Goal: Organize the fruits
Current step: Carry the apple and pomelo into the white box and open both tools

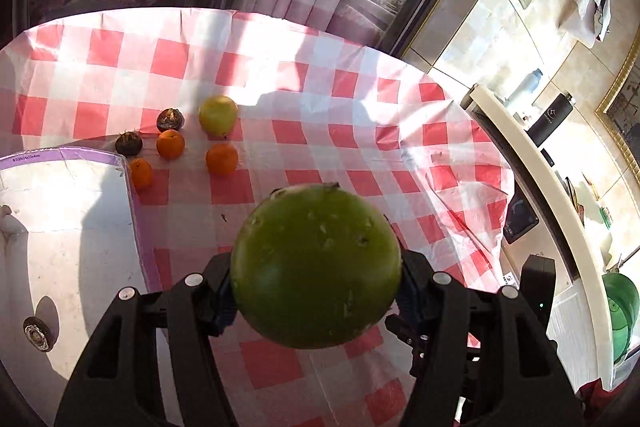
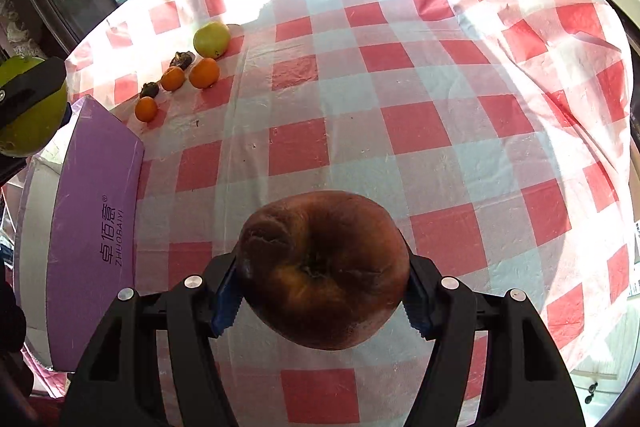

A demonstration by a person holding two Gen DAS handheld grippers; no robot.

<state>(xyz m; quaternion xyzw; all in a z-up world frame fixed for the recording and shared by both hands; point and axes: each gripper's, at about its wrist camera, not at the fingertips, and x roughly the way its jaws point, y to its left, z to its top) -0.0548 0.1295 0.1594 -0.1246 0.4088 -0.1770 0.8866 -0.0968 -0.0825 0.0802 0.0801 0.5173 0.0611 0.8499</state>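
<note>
My left gripper (image 1: 316,291) is shut on a large round green fruit (image 1: 316,267), held above the red-and-white checked tablecloth (image 1: 360,163). My right gripper (image 2: 324,291) is shut on a brown, wrinkled round fruit (image 2: 324,267), also off the cloth. The green fruit (image 2: 32,107) and the left gripper show again at the far left edge of the right wrist view. On the cloth farther off lie a yellow-green fruit (image 1: 218,115), three small oranges (image 1: 222,159) and two dark shrivelled fruits (image 1: 170,119).
A purple-walled box (image 2: 96,211) with a white inside (image 1: 68,227) stands at the left of the table; one dark fruit (image 1: 38,333) lies in it. A white counter (image 1: 560,211) with bottles runs along the right. Windows and curtains are behind the table.
</note>
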